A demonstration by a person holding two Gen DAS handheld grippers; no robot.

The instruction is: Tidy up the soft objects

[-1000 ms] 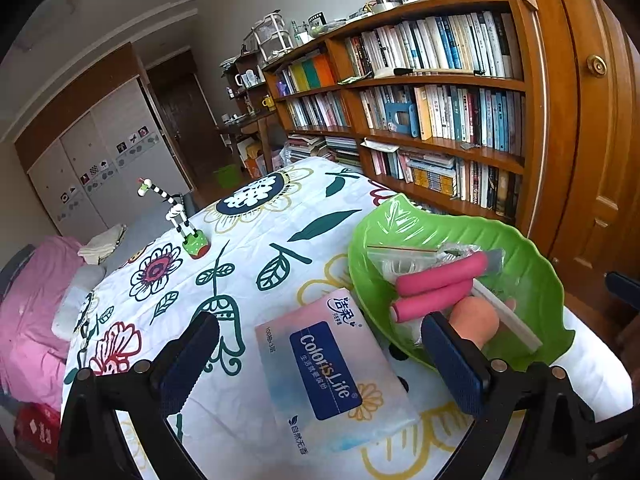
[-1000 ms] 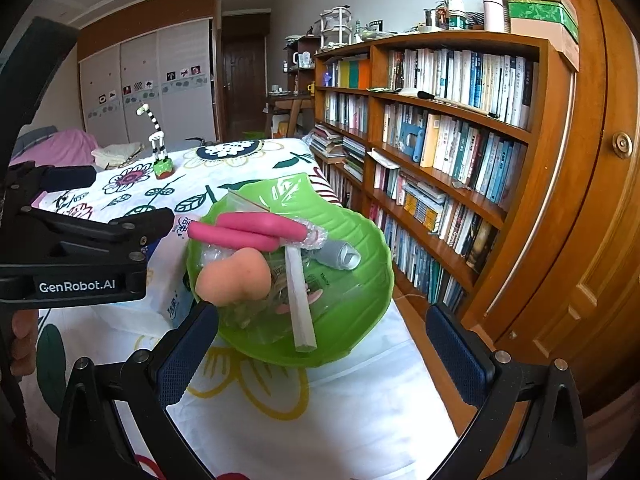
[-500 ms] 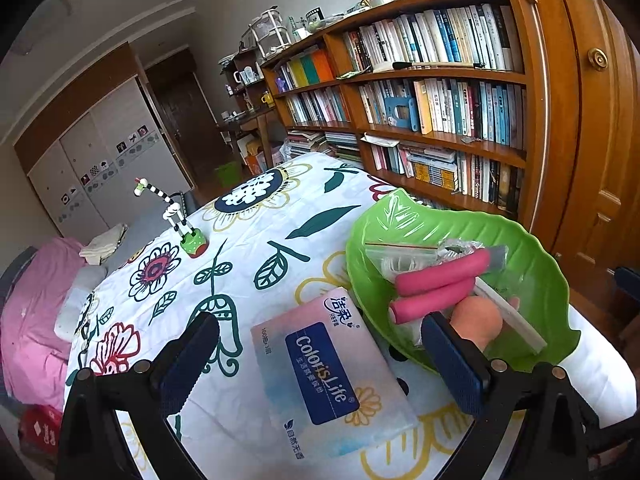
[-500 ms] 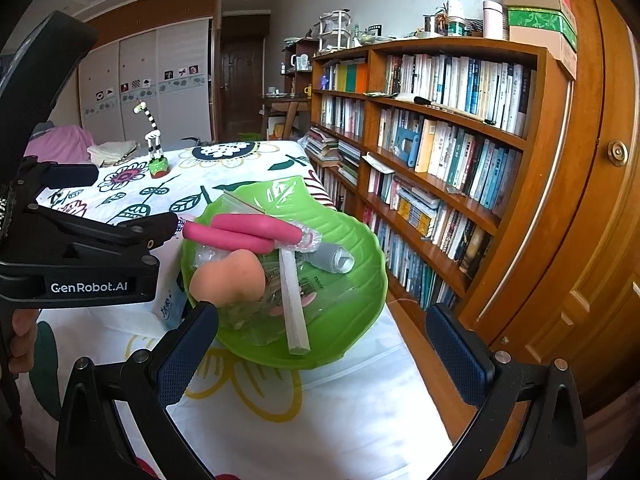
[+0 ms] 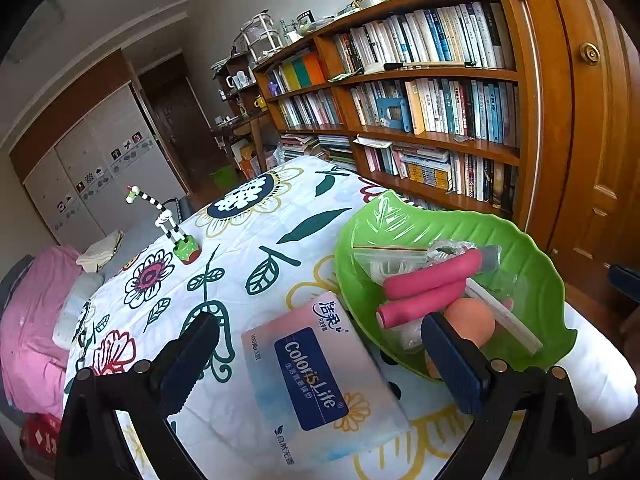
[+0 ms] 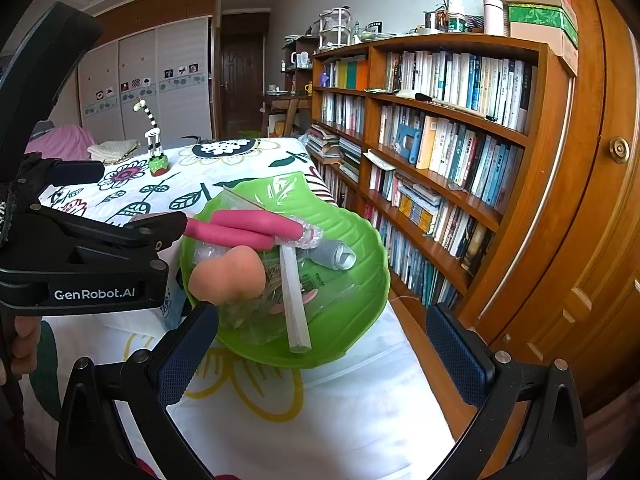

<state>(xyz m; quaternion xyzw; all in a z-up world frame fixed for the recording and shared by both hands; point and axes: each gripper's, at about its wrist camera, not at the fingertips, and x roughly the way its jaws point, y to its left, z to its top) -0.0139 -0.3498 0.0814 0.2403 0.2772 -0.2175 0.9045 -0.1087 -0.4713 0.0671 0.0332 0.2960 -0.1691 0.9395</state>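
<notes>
A green leaf-shaped bowl [image 5: 532,264] [image 6: 360,256] rests on the flowered cloth near the table's right edge. It holds two pink foam rollers [image 5: 428,288] [image 6: 248,228], a peach soft ball [image 5: 472,318] [image 6: 228,276], a white stick [image 6: 294,300], a rolled grey sock [image 6: 340,256] and clear plastic bags. A tissue pack [image 5: 316,372] lies flat left of the bowl. My left gripper [image 5: 324,364] hangs open over the pack, its right finger beside the ball. My right gripper [image 6: 320,356] is open in front of the bowl, nothing between its fingers.
A striped giraffe figure [image 5: 168,224] [image 6: 154,144] stands farther back on the table. A tall wooden bookshelf [image 5: 432,96] [image 6: 448,148] runs close along the right side, with a wooden door [image 6: 600,200] beyond it. A pink bed [image 5: 28,320] lies to the left.
Both grippers have drifted slightly; the bowl sits a touch lower in the right wrist view. Nothing was grasped or released.
</notes>
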